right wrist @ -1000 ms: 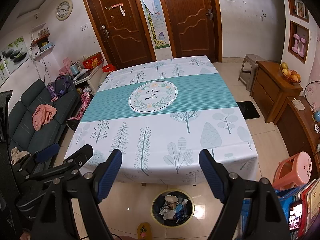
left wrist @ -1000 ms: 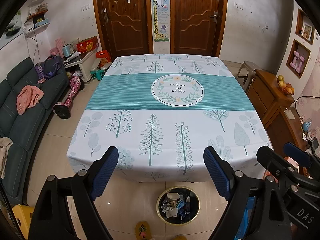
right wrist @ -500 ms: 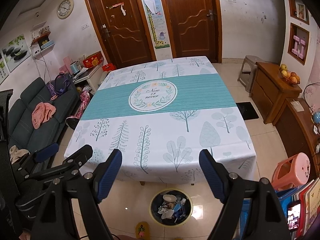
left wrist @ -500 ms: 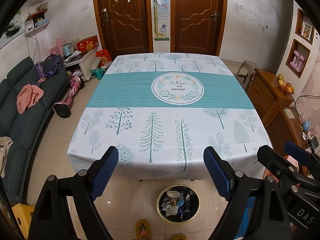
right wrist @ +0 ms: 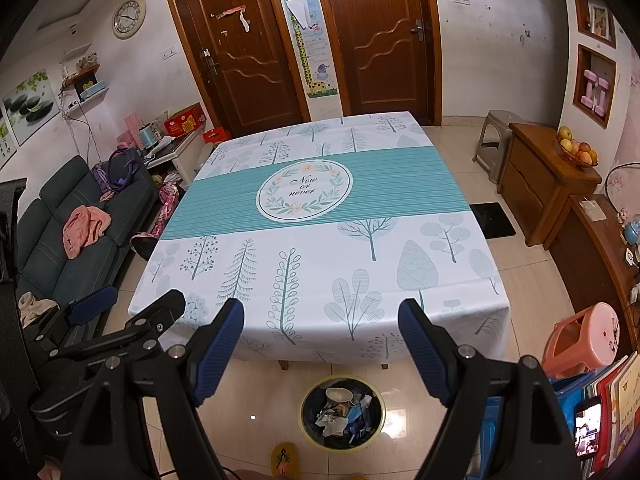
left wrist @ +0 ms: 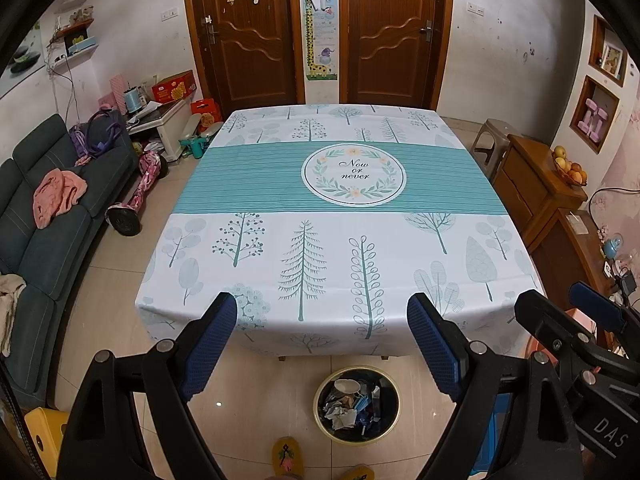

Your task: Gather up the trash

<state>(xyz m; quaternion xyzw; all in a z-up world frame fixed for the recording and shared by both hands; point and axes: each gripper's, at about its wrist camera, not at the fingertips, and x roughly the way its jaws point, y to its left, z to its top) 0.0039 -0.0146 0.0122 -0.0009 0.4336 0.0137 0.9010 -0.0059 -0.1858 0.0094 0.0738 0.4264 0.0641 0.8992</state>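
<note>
Two views: in the left wrist's, the left gripper [left wrist: 322,338] gapes empty at lower centre above the trash-filled bin [left wrist: 357,405] near the bottom edge, while in the right wrist's the right gripper [right wrist: 321,338] likewise stands apart above that bin [right wrist: 342,412].

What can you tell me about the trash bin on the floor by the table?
The trash bin is round and dark inside with a yellowish rim. It stands upright on the tiled floor just in front of the near edge of the table, open-topped and holding crumpled paper, a white bowl-like piece and blue scraps. Neither gripper touches it.
</note>
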